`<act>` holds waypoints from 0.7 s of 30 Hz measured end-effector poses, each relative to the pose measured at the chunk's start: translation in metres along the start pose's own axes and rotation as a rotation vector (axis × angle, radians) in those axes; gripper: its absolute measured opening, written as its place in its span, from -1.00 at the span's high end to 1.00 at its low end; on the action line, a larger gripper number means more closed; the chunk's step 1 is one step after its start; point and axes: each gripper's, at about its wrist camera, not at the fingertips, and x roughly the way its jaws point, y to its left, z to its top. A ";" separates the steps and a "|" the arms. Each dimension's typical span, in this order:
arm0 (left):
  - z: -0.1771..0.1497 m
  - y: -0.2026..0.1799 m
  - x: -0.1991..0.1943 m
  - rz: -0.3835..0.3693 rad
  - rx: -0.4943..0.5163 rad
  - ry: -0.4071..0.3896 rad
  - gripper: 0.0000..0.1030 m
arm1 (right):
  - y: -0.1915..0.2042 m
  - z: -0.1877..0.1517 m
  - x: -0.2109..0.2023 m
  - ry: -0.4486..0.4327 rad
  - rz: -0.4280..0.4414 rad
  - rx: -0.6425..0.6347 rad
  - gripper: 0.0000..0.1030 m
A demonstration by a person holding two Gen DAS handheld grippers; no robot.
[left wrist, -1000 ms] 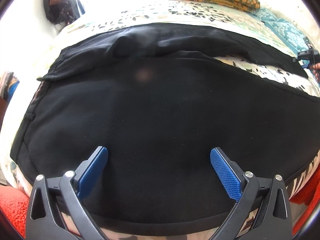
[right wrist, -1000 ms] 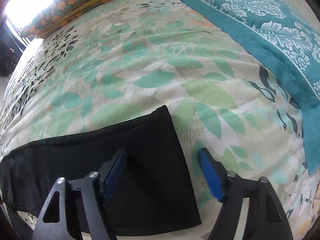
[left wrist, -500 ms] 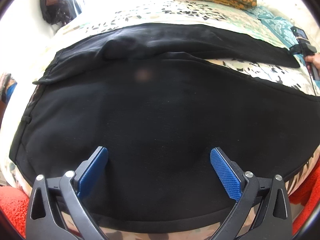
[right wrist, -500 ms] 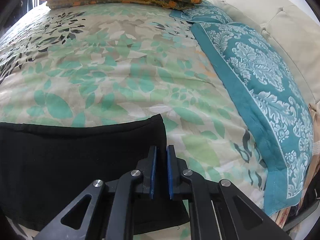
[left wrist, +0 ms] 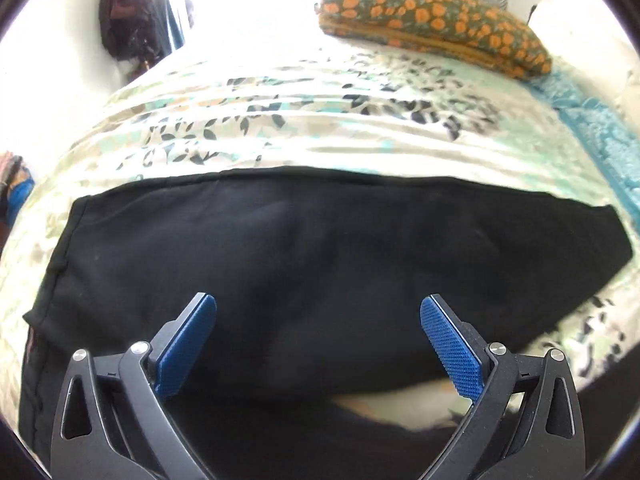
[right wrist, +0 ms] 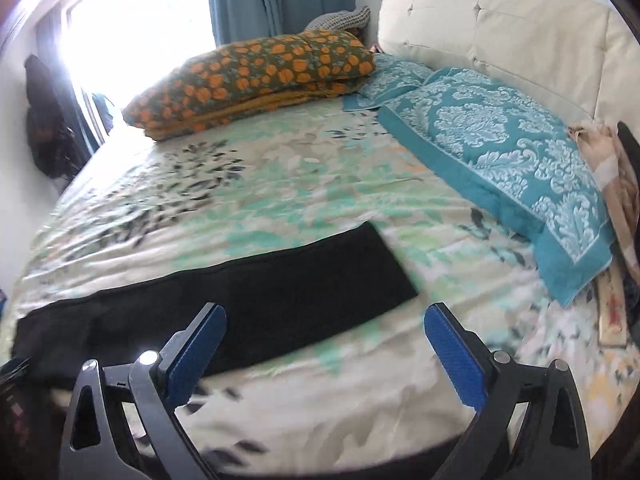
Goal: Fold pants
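On the bedspread (right wrist: 304, 184), black pants (right wrist: 248, 296)

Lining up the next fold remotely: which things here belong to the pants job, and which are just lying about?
Job:
black pants, flat on the bedspread
left gripper, open
right gripper, jaws just opened, nothing between them

Lying about:
orange-flowered quilt
teal pillow
cream headboard
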 end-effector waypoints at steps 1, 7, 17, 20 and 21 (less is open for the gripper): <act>0.002 -0.002 0.020 0.030 0.011 0.060 -0.99 | 0.008 -0.017 -0.020 -0.003 0.050 0.017 -0.96; 0.008 0.001 0.021 0.028 0.105 0.116 -0.98 | 0.044 -0.124 -0.099 0.024 0.122 -0.012 -1.00; -0.011 0.041 -0.009 0.019 0.070 0.144 -0.98 | 0.109 -0.186 -0.099 0.149 0.146 -0.167 -1.00; -0.016 0.059 -0.052 -0.084 -0.021 0.083 -0.98 | 0.118 -0.192 -0.087 0.173 0.140 -0.186 -1.00; -0.021 0.061 -0.067 -0.106 -0.027 0.063 -0.98 | 0.122 -0.195 -0.084 0.182 0.135 -0.199 -1.00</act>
